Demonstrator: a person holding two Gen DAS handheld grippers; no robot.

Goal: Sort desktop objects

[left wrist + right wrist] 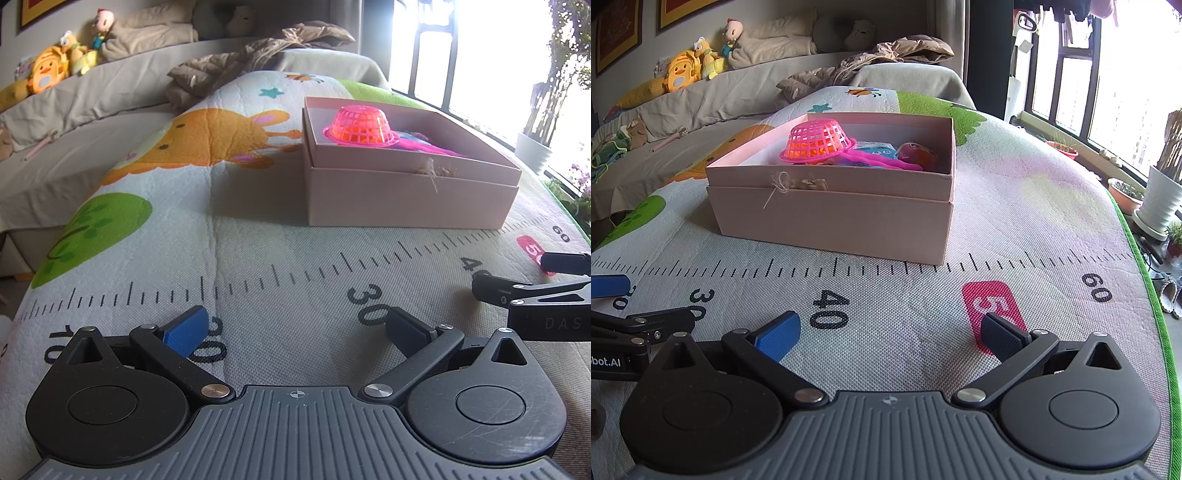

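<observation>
We hold both tools low over the play mat (295, 258), side by side and near each other. Left gripper (295, 332): fingers spread wide, blue pads (186, 330) well apart, nothing between them; bare mat under the gap, close to the printed "20" and "30" of the ruler marking. Right gripper (890, 334): fingers likewise spread wide, nothing held; the gap sits over the mat between the printed "40" and the pink number patch (991, 302). Each gripper shows at the edge of the other's view.

Beyond the ruler line stands a pink cardboard box (834, 225), open at the top, resting on the mat, with a bit of twine and a small tag (812, 183) on its near wall. Inside the box: a pink plastic basket (818, 142) lying upside down with something orange under its mesh, a pink strip-like toy (882, 160) beside it, a blue packet (877, 149), and a round reddish toy (918, 155) toward the right wall. We cannot tell more of the contents.

Farther back, a sofa (713, 99) under a grey cover carries a brown jacket (871, 59) and stuffed toys (687, 70). Bright windows (1108, 74) and potted plants (1126, 194) lie to the right.
</observation>
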